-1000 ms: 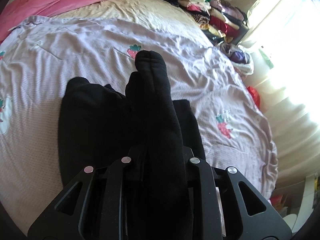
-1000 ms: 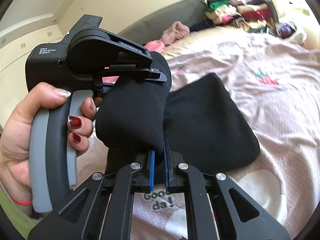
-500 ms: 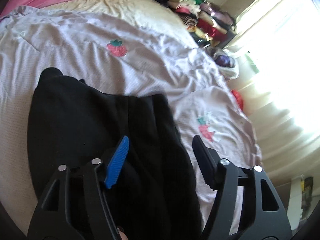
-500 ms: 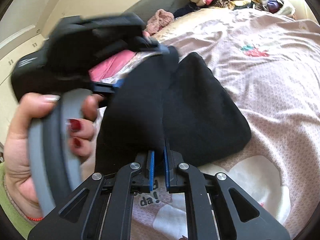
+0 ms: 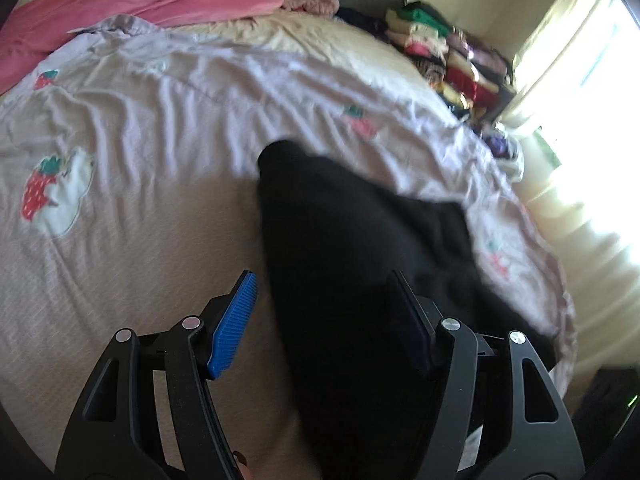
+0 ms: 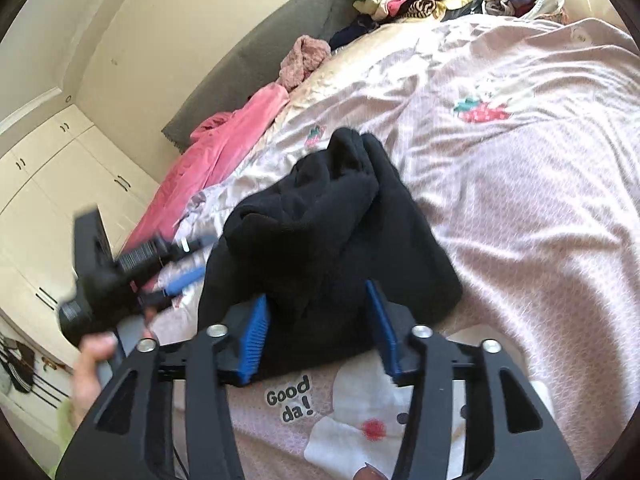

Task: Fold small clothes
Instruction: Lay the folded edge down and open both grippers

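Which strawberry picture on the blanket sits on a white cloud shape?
The big strawberry at the far left of the left wrist view. It overlaps a white cloud patch; the smaller strawberry further back sits on plain blanket.

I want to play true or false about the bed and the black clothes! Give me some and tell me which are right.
1. The black garment lies on the bed cover. True.
2. The right gripper is clamped shut on the garment. False: its jaws have just been opening and stand apart, with the cloth lying between them.
3. The bed cover has strawberry pictures. True.
4. The left gripper is shut. False: its blue pads are spread apart.
5. A green blanket lies at the head of the bed. False: the blanket is pink.
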Action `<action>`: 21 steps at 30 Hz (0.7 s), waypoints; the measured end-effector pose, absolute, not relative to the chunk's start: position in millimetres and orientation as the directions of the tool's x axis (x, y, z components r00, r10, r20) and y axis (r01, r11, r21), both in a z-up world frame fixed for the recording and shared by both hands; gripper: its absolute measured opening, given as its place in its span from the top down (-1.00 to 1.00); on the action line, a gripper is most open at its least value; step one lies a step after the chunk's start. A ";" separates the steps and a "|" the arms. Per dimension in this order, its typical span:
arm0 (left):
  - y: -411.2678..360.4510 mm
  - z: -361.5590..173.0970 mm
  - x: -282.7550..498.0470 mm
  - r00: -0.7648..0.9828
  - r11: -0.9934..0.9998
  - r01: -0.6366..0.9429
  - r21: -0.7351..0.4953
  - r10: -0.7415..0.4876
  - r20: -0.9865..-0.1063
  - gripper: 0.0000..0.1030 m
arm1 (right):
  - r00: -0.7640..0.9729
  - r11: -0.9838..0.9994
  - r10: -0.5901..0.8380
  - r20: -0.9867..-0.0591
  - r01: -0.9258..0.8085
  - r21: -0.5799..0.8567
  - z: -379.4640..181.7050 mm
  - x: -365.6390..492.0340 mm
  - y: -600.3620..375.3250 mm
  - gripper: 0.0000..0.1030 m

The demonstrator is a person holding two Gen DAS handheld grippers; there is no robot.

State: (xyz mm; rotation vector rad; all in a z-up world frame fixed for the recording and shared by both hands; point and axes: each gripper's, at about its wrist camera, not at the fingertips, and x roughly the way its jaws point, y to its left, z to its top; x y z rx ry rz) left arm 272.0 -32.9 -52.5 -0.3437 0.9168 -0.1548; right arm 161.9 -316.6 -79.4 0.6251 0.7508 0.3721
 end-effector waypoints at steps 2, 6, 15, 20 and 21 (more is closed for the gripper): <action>-42.8 -58.9 268.3 0.595 0.949 0.020 -0.314 -0.264 -0.759 -0.14 | 0.674 0.755 0.533 -0.512 -0.106 0.647 -76.9 165.6 -318.6 -0.16; -58.5 -64.5 262.0 0.615 0.968 0.064 -0.242 -0.229 -0.754 -0.14 | 0.683 0.747 0.529 -0.504 -0.093 0.658 -73.9 169.0 -329.8 -0.32; -59.1 -67.3 260.3 0.631 0.971 0.078 -0.228 -0.225 -0.743 -0.14 | 0.671 0.849 0.491 -0.555 -0.225 0.479 -23.7 215.7 -312.7 -0.34; -59.4 -66.7 258.9 0.633 0.969 0.083 -0.232 -0.231 -0.739 -0.14 | 0.536 0.861 0.497 -0.683 -0.209 0.463 -53.1 270.2 -288.8 -0.22; -60.0 -66.5 258.0 0.633 0.969 0.085 -0.232 -0.232 -0.738 -0.14 | 0.509 0.866 0.491 -0.707 -0.197 0.459 -62.0 278.8 -285.0 -0.15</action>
